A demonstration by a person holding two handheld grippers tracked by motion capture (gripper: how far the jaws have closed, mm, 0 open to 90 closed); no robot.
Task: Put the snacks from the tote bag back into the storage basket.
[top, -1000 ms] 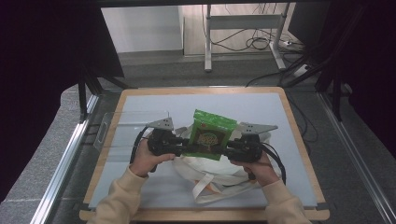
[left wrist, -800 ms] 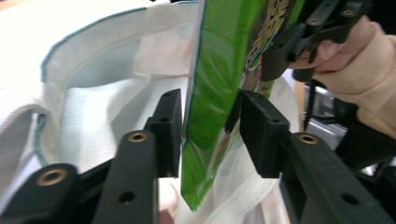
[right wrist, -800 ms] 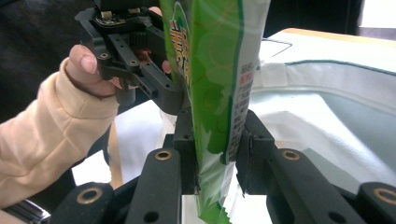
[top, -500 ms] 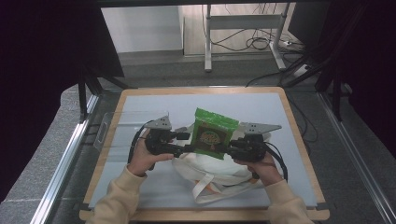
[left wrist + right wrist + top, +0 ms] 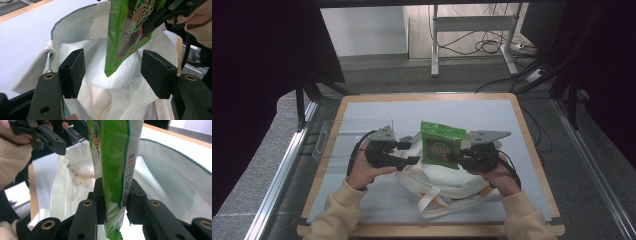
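Plainly, the step in hand is bagging: the right gripper (image 5: 458,160) holds one green snack packet (image 5: 441,145) upright over the mouth of one white cloth tote bag (image 5: 447,182), which lies slumped on the white table top (image 5: 362,112) between the two hands; in the right gripper view the jaws are clamped flat against the packet's lower side edge, the film pinched between the pads; in the left gripper view the packet's bottom corner (image 5: 110,72) hangs just above the bag's pale lining (image 5: 82,45), not yet inside as far as I can tell. The left gripper (image 5: 412,152) sits just beside the bag's near rim with its jaws standing wide, nothing between them; the two black pads (image 5: 75,70) frame the opening, and whether one touches the cloth I cannot tell.

The next move, as I judge it, calls for the left gripper to take the bag's rim and keep the mouth spread, since the cloth is limp and could fold shut; then the right gripper would lower the packet straight down and let go once it is well inside; a tilt might catch the packet's corner on the hem.

Counted: one packet, one bag with two fabric handles (image 5: 432,197) trailing toward the person, two grippers, one table.
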